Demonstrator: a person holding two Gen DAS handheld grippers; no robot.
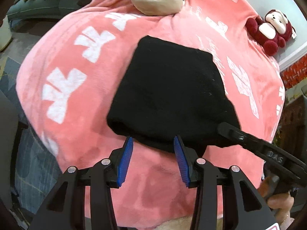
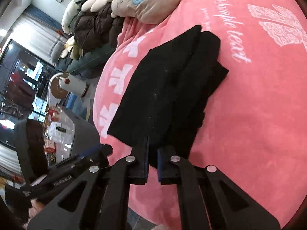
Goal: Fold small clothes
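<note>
Black garment (image 1: 168,95) lies on the pink blanket (image 1: 76,126), roughly centre, folded over itself; from the R cam (image 2: 172,88) I see at least two layers, top one stepped back from the one under it along the far side. Near edge faces me.

My L claw (image 1: 153,143): blue pads (image 1: 124,161) wide apart, nothing between them. Tips sit right at the garment's near edge; R pad tip overlaps the cloth edge in view, L pad tip just touches it. Contact w/ the cloth itself: can't tell for sure.

My R claw (image 2: 152,149): fingers nearly together, narrow gap only, w/ a bunch of the black cloth caught between them at the near edge. Clamped on the garment. In the L cam this claw (image 1: 225,127) comes in from the R side, tip on the garment's near R corner.

Blanket has white block marks (image 1: 63,94) and white script (image 2: 230,32); surface fairly smooth around the garment.

Surroundings: tan plush pillow w/ blue patch (image 2: 145,0) at the far end of the blanket, apart from the garment. Dark red and white plush toy (image 1: 270,32) far R, at the blanket edge. Dark puffy jacket (image 2: 96,26) beyond the pillow. White kettle (image 2: 71,84) off the blanket, L side of the R cam.
</note>
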